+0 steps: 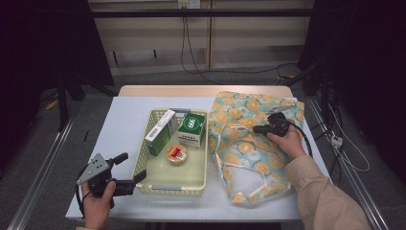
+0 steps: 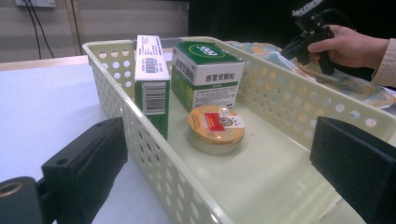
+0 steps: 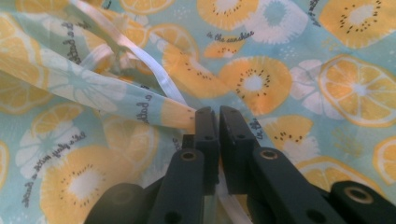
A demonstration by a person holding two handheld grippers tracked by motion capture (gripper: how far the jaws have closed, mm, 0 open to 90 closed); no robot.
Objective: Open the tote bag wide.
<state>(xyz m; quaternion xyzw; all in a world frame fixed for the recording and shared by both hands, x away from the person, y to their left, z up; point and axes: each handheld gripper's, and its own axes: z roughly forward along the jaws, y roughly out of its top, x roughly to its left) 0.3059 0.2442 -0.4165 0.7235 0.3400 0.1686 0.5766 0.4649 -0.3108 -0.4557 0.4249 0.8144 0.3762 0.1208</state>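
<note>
From the high view, the fabric bag (image 1: 253, 148) lies flat on the right part of the table (image 1: 124, 120), just beside the yellow basket (image 1: 201, 143). The right gripper (image 1: 261, 128) rests on the bag's upper middle, and the left gripper (image 1: 128, 171) waits at the basket's near left corner with its jaws spread wide, one outside the wall and one over it.

In the left gripper view, the basket (image 2: 289, 100) holds a tall green box (image 2: 152, 84), a wider green box (image 2: 205, 74) and a round tin (image 2: 215, 128); beyond it the right gripper (image 2: 303, 42) is on the bag.

In the right gripper view, the jaws are nearly closed and pinch a fold of the bag (image 3: 154, 109) near its white strap (image 3: 149, 65). The cloth is light blue with orange and kiwi slices. I think it is soft, light and limp, so an edge or the strap is the best place to grasp it.
</note>
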